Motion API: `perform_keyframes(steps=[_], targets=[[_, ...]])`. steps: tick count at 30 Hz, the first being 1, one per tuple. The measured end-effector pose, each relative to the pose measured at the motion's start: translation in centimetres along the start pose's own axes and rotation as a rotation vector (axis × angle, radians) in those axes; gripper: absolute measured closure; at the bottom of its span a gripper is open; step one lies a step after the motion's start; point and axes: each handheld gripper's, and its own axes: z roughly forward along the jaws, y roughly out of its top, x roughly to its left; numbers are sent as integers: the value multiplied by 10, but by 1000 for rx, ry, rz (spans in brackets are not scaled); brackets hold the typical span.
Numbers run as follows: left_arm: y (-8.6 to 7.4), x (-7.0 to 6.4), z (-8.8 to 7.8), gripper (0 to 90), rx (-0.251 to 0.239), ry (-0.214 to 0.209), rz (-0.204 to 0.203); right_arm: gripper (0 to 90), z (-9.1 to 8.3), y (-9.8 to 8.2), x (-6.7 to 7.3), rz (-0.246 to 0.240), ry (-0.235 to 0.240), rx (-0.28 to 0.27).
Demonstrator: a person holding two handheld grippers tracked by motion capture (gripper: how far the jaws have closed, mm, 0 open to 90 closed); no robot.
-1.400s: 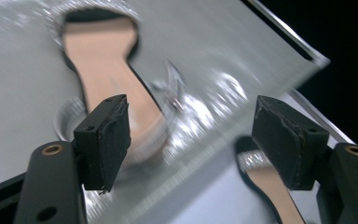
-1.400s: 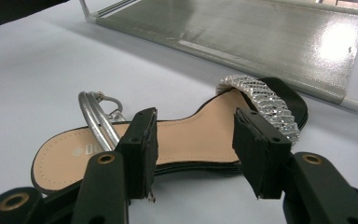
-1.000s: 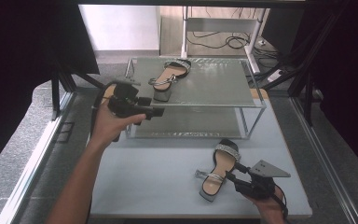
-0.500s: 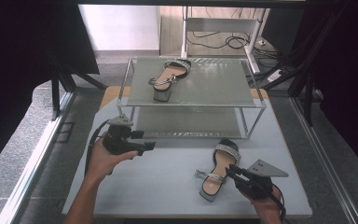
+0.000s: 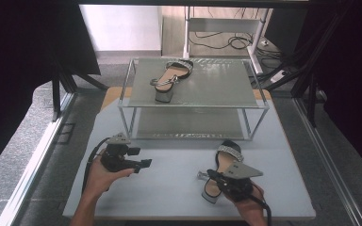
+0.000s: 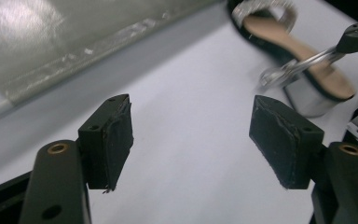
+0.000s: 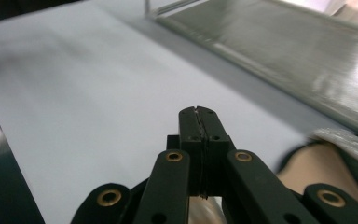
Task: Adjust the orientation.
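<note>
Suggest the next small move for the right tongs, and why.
Probably lift slowly. The right tongs have just closed, apparently on the silver strap of the near sandal, which lies on the table. Its mate sits on the rack's top shelf, bare space beside it. The left tongs are open, empty.

Rack (image 5: 131, 89): two-tier metal frame, standing at the far middle of the table.
Far sandal (image 5: 171, 79): lies on the rack's top shelf, toward its left.
Table (image 5: 169, 188): pale grey top.
Cables (image 5: 226, 42): looped on the floor, far beyond the rack.
</note>
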Motion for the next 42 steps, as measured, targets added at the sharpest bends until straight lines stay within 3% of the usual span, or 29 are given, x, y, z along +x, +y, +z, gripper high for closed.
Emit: perform_keyframes(steps=[3, 6, 9, 12, 15, 19, 25, 28, 31, 34, 42], targets=[[-2, 0, 4, 306, 5, 0, -5, 895, 19, 5, 14, -47, 23, 44], [-2, -2, 10, 306, 2, -4, -10, 895, 38, 3, 26, -128, 8, 140], [-2, -5, 19, 306, 23, -9, -7, 896, 47, -5, 25, -124, -3, 199], [-3, -4, 23, 306, 35, -5, -12, 896, 44, -7, 22, -122, -27, 224], [-5, -3, 24, 307, 45, 4, -18, 896, 40, -9, 20, -102, -11, 219], [-6, -3, 29, 308, 54, -4, -21, 895, 31, -15, 20, -105, -11, 214], [-6, -2, 34, 308, 64, -7, -29, 895, -5, -37, 12, -89, -13, 200], [-7, -3, 34, 309, 62, -8, -35, 895, -24, -47, 2, -48, -41, 193], [-7, -3, 35, 309, 62, -9, -37, 895, -37, -55, -9, -14, -33, 174], [-7, -2, 37, 309, 71, -7, -40, 895, -45, -61, -20, 23, -21, 168], [-8, -3, 38, 309, 73, -9, -38, 891, -59, -71, -45, 94, -72, 163]])
